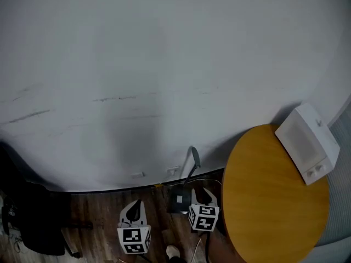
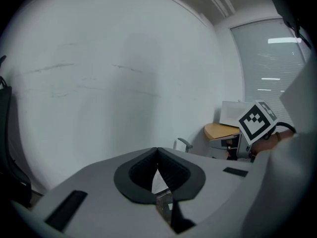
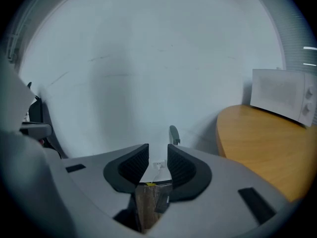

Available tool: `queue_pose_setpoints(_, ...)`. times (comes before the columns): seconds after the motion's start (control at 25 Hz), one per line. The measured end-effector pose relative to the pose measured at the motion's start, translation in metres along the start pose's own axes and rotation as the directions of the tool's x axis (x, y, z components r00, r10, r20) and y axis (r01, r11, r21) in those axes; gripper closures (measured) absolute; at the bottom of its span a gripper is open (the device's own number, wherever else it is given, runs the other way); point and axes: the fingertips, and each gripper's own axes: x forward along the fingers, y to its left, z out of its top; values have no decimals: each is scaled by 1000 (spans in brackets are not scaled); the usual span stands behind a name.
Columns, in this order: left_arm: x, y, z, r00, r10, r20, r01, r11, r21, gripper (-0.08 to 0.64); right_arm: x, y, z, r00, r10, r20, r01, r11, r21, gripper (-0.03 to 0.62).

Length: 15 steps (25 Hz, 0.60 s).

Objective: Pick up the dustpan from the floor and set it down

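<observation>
left gripper [image 2: 157, 151] fingers together, right gripper [image 3: 158, 151] fingers apart, empty; dustpan [image 1: 195, 158] by the wall [image 1: 164, 64]

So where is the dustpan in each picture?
Head view: dustpan low middle, on the floor by the wall.
Left gripper view: only its grey handle, right of centre.
Right gripper view: grey handle, just below the middle.
Shared landmark: the round wooden table, right of the dustpan everywhere.

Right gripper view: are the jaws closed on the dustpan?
No: the right gripper has its jaws apart and empty, while the dustpan stands ahead by the wall.
</observation>
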Motion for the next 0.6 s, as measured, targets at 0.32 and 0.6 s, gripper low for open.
queue_pose_setpoints(0.32,-66,-21,28,999,-43,22,42,999,25,541,-92,25,24,998,13,65,-15,999,34,519)
queue_pose_setpoints(0.6,-120,-41,49,993,-112,44,111,994,20,541,-164,41,24,998,33,62,-36,999,37,558)
